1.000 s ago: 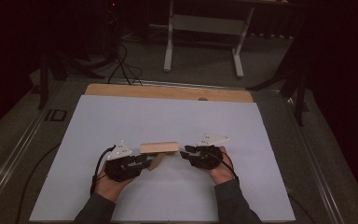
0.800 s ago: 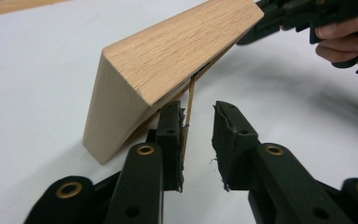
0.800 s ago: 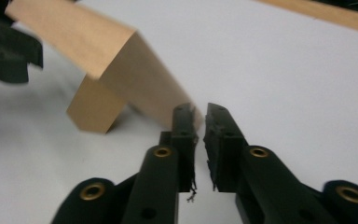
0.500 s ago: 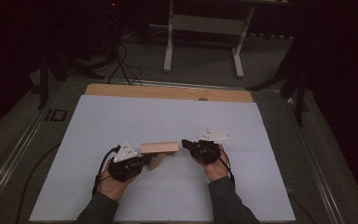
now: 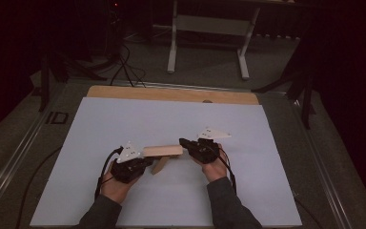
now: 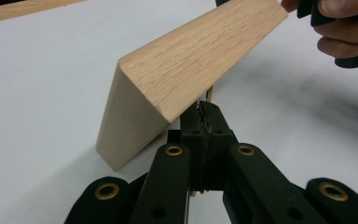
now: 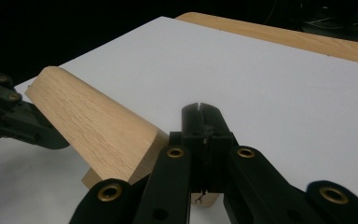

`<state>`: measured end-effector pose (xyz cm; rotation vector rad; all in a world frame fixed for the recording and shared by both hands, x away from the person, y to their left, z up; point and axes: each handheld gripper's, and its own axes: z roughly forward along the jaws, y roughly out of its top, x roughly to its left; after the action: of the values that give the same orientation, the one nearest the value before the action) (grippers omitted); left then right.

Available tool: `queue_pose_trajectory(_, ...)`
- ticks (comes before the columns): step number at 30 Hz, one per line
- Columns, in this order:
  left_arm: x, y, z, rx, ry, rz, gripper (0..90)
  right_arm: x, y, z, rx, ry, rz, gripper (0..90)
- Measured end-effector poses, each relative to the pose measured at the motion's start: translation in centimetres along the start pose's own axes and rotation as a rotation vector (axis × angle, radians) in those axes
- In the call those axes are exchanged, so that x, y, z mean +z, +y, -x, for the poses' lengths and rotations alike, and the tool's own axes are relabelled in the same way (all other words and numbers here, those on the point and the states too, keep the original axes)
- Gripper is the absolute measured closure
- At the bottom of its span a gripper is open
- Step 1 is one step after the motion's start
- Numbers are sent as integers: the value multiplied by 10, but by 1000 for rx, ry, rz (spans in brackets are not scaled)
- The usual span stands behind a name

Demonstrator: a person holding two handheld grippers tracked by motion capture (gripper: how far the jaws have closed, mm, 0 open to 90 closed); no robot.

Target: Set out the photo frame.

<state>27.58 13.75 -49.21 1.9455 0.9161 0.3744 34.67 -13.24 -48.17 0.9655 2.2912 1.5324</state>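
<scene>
I see the wooden block lying between both tongs, its long axis running from one to the other. The left gripper sits at its left end, the right gripper at its right end. Both have just closed fully, jaws pressed together, gripping nothing.

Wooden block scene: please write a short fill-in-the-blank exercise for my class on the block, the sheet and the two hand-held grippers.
1. The block between the two hand-held grippers is made of ____.
2. The jaws of the left hand-held gripper are ____.
3. The sheet covering the table is ____ in colour.
4. The right hand-held gripper is at the block's ____ end in the high view.

Missing words: wood; shut; white; right
</scene>
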Motion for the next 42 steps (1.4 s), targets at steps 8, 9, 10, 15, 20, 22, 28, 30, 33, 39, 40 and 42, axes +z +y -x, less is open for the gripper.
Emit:
queue_pose_trajectory(8,4,0,0,-1,-2,-7,894,-1,2,6,17,14,9,895)
queue_pose_trajectory(9,4,1,0,1,-3,-8,894,-1,3,6,14,19,9,895)
queue_pose_trajectory(10,5,1,0,2,-4,-10,894,-1,3,6,11,27,8,895)
queue_pose_trajectory(15,7,1,0,-2,-5,-12,895,0,2,6,6,51,-1,895)
queue_pose_trajectory(20,8,1,-2,-7,-3,-13,895,-1,2,4,-7,60,-9,894)
queue_pose_trajectory(22,8,1,-3,-13,-1,-11,895,-1,2,3,-14,63,-11,892)
queue_pose_trajectory(28,7,5,-6,-25,0,4,895,-2,1,-1,-41,76,-22,891)
queue_pose_trajectory(30,7,6,-7,-27,-2,10,895,-2,1,-3,-55,79,-29,890)
queue_pose_trajectory(33,8,7,-6,-27,-2,11,895,-1,1,-7,-69,83,-37,891)
queue_pose_trajectory(39,9,7,-7,-32,-5,10,895,-1,1,-9,-83,88,-42,892)
queue_pose_trajectory(40,9,7,-7,-31,-6,9,895,-1,1,-9,-84,88,-42,892)
queue_pose_trajectory(42,10,7,-6,-27,-8,6,895,-1,1,-10,-88,89,-45,893)
